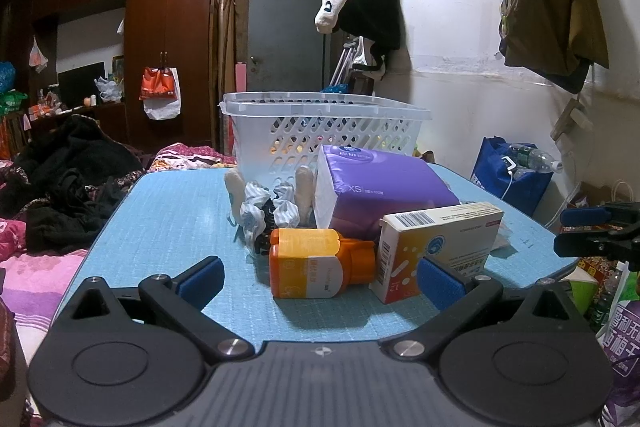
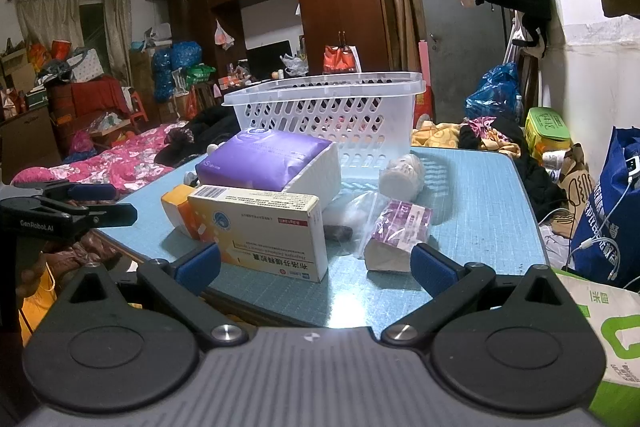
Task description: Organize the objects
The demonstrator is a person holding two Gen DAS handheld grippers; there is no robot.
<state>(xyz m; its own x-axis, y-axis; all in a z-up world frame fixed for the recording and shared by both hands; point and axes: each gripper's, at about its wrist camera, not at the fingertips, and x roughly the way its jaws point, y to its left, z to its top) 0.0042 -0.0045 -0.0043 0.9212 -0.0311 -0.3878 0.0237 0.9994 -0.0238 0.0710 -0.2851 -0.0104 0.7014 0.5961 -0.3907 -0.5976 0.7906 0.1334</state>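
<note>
- The orange bottle (image 1: 316, 263) is half hidden behind the medicine box (image 2: 260, 231) in my right view.
- I can't tell what is inside the clear bag (image 2: 394, 227).
- The white basket (image 1: 320, 131) sits at the far end of the blue table (image 1: 168, 227).
- My left gripper (image 1: 320, 277) is wide open, low at the near edge, holding nothing.
- My right gripper (image 2: 316, 263) is wide open too, empty.

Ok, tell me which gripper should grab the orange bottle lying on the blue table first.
Left. The orange plastic bottle lies straight ahead between the open left gripper fingers. From the right gripper, also open, the white and yellow cardboard medicine box stands in front and hides most of the bottle.
</note>
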